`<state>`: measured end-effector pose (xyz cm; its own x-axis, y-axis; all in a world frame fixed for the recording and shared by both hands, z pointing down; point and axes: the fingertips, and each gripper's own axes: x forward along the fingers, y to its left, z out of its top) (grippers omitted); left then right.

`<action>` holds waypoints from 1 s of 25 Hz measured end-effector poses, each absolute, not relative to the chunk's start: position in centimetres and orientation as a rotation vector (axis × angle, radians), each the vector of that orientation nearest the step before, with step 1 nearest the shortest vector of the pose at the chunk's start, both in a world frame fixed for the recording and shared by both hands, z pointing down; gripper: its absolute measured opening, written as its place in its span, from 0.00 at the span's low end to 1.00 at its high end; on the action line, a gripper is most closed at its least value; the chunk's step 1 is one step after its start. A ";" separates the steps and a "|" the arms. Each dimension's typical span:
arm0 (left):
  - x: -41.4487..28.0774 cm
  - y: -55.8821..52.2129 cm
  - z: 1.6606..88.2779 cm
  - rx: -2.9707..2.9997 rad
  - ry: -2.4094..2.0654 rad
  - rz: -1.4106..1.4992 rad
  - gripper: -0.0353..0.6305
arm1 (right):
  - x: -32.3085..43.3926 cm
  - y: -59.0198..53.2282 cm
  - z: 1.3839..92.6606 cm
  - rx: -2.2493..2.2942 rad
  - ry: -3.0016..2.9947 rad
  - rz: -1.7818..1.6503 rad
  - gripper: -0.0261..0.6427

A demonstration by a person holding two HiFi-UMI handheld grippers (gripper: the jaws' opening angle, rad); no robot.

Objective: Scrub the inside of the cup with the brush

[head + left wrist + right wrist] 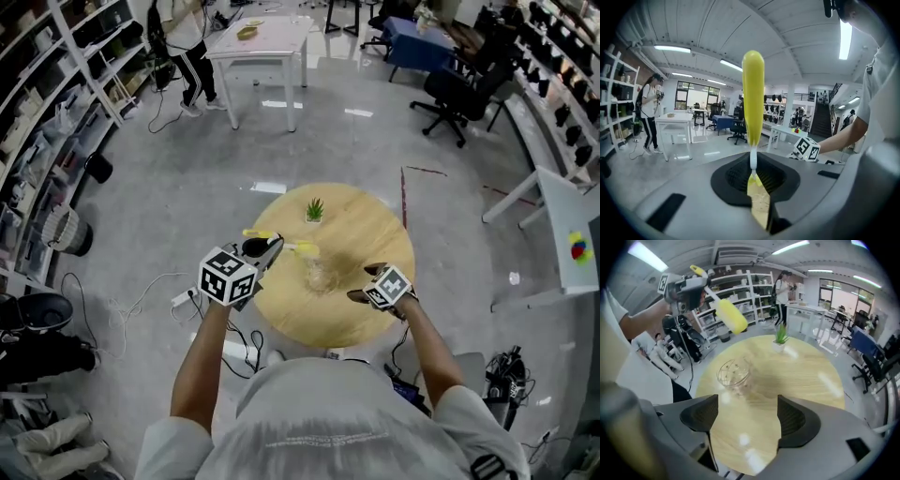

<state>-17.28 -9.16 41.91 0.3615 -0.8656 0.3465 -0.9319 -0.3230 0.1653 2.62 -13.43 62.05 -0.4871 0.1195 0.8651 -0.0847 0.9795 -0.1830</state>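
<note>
**Head view – brush in the left gripper, cup standing free on the counter**

Setup: round wooden counter [367, 232] with a small potted plant [315, 209] near its far edge. The clear glass cup [320, 274] stands near the middle of the top, between the two grippers.

Left gripper [269, 247]: pressed together on the brush [302, 247]. In the left gripper view its jaws pinch the thin white neck, and the long yellow head [753, 93] sticks straight out beyond them. In the right gripper view a short yellow end shows behind the left gripper [686, 289], and the head [731, 316] slants down toward the counter [811, 376].

Brush position: the head is in the air, above and to the left of the cup [733, 372]. It is outside the rim, with no contact to the glass.

Right gripper [360, 296]: low over the counter just right of the cup and aimed at it. In its own view the jaws [745, 416] are spread wide with only bare wood between them. The cup sits ahead of the left jaw, apart from both.

Background: a person [649, 112] stands by a white table [272, 42], with shelving along the left wall.
</note>
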 end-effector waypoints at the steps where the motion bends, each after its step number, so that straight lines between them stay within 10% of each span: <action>1: -18.2 -9.5 41.2 2.298 -1.622 0.286 0.12 | 2.3 -15.1 60.7 0.045 -2.090 0.260 0.65; 10: -24.5 -10.5 33.1 2.298 -2.001 0.290 0.12 | -2.4 -24.5 42.2 0.602 -2.488 0.153 0.11; 25: -26.0 -8.2 22.3 2.353 -2.287 0.356 0.12 | -7.9 -19.2 22.3 0.582 -2.824 -0.453 0.08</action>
